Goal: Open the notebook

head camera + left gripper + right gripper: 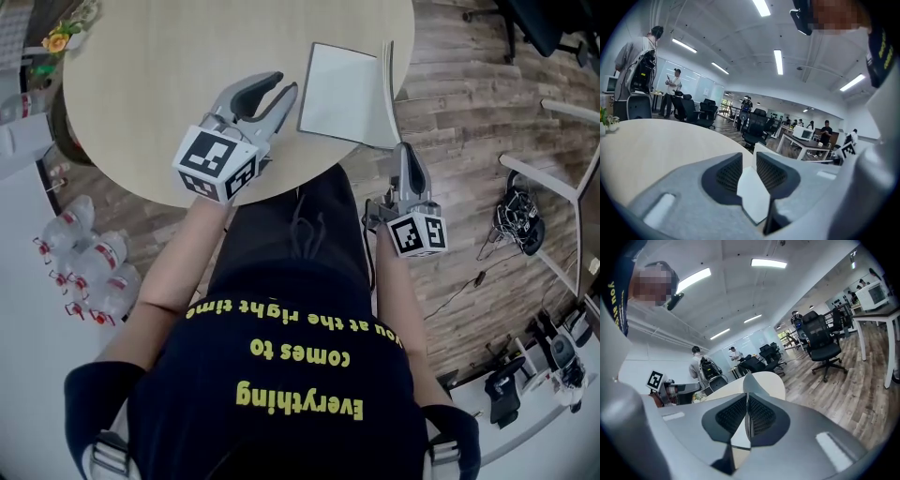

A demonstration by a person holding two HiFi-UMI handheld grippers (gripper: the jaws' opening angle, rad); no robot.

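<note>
A white notebook (339, 89) lies near the right edge of the round wooden table (159, 84). Its cover (389, 86) stands up almost on edge along the right side. My right gripper (404, 150) reaches in from off the table's edge and is shut on that cover; in the right gripper view the thin sheet (751, 383) rises out from between the pads. My left gripper (287, 92) rests by the notebook's left edge, its jaws a narrow gap apart. In the left gripper view the white page (751, 190) shows through that gap, with nothing pinched.
Several water bottles (89, 267) lie on the floor left of the table. A small flower pot (58, 39) stands at the table's far left. Office chairs (534, 28) and a cable heap (520, 220) are on the wooden floor to the right.
</note>
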